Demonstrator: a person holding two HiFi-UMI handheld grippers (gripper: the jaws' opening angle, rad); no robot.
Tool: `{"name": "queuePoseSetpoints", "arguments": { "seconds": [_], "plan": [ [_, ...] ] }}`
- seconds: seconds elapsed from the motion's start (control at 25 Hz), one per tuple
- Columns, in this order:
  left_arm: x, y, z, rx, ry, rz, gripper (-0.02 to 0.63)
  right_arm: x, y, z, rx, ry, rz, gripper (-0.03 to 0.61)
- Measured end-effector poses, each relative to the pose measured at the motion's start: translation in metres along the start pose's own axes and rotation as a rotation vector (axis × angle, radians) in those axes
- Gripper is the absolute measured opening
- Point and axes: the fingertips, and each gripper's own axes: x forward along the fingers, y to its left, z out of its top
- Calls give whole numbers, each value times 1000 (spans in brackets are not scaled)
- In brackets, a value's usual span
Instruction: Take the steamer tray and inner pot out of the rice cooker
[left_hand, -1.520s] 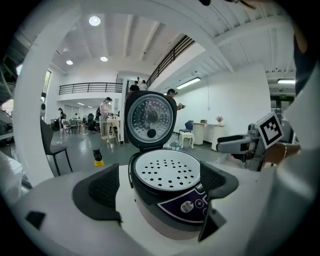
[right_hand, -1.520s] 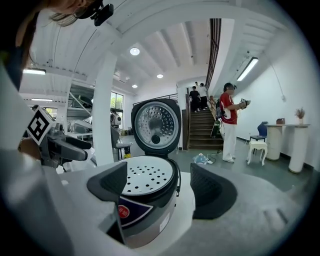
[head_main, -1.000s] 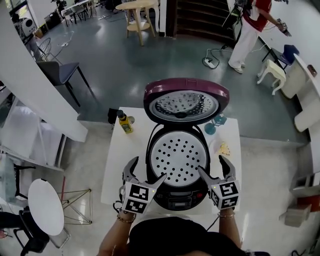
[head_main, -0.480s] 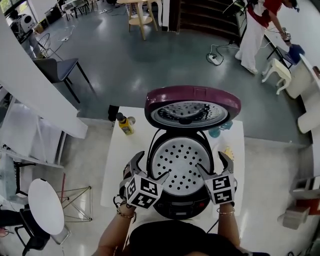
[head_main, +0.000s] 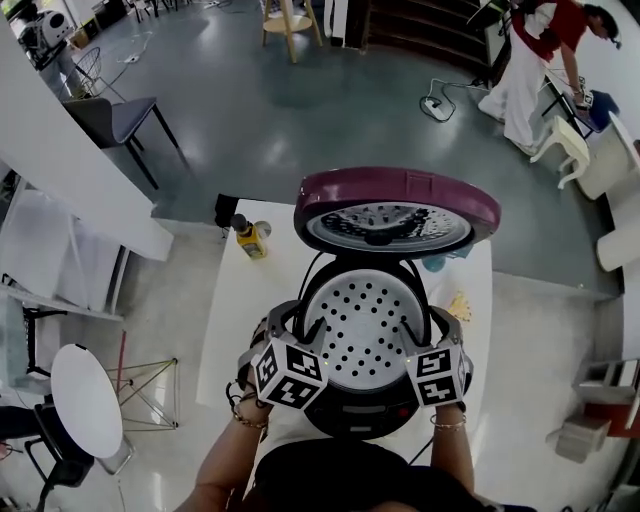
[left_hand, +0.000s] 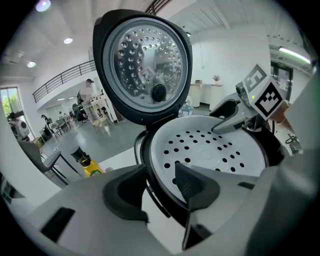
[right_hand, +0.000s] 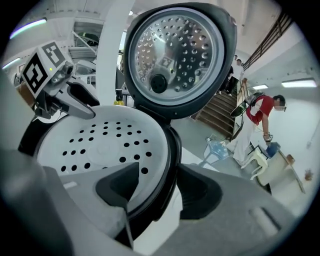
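The rice cooker (head_main: 365, 412) stands open on the white table (head_main: 240, 320), its maroon lid (head_main: 395, 205) tipped back. The white perforated steamer tray (head_main: 365, 325) sits in its mouth; the inner pot below is hidden. My left gripper (head_main: 292, 320) straddles the left rim, one pad over the tray (left_hand: 215, 147) and one outside. My right gripper (head_main: 438, 325) straddles the right rim (right_hand: 167, 150) the same way. Both sets of jaws have just been closing, with the rim between them and a gap still showing at the pads. Each gripper view shows the other gripper across the tray.
A yellow bottle (head_main: 247, 238) stands at the table's back left. A blue glass (head_main: 432, 264) and a yellow item (head_main: 460, 305) lie to the cooker's right. A person (head_main: 535, 60) works far off at the back right. A round white stool (head_main: 88, 400) stands at the left.
Both grippers moved forward and down from the cooker's front onto the two sides of its rim. Their jaws have narrowed around the rim.
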Motion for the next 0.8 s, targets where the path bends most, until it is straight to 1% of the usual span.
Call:
{"name": "queuePoseSetpoints", "arguments": {
  "seconds": [0.08,0.16,0.24,0.28,0.32,0.44,0.56,0.68,0.8],
  "plan": [
    [1,1,0,-15,12,3,175,0,-2,-3,-1,19,-19,226],
    [1,2,1,-22,24,4,164,-1,-5,-3,19,20,-35,207],
    [1,0,3,-41,23,-12,156,-7,-8,2,51,-8,-49,168],
    [0,-1,4,-59,18,-23,132,-11,-8,6,70,-35,-54,147],
    [0,-1,4,-79,13,-33,131,-15,-9,11,89,-65,-59,99],
    [-3,0,7,-139,-11,-63,130,-26,-13,19,126,-139,-66,86],
    [-9,-1,10,-171,-33,-83,130,-35,-16,18,141,-185,-71,83],
    [-13,-4,10,-162,-31,-73,132,-49,-19,29,152,-260,-88,76],
    [-16,-5,9,-142,-21,-44,132,-58,-20,38,170,-319,-75,67]
  ]
}}
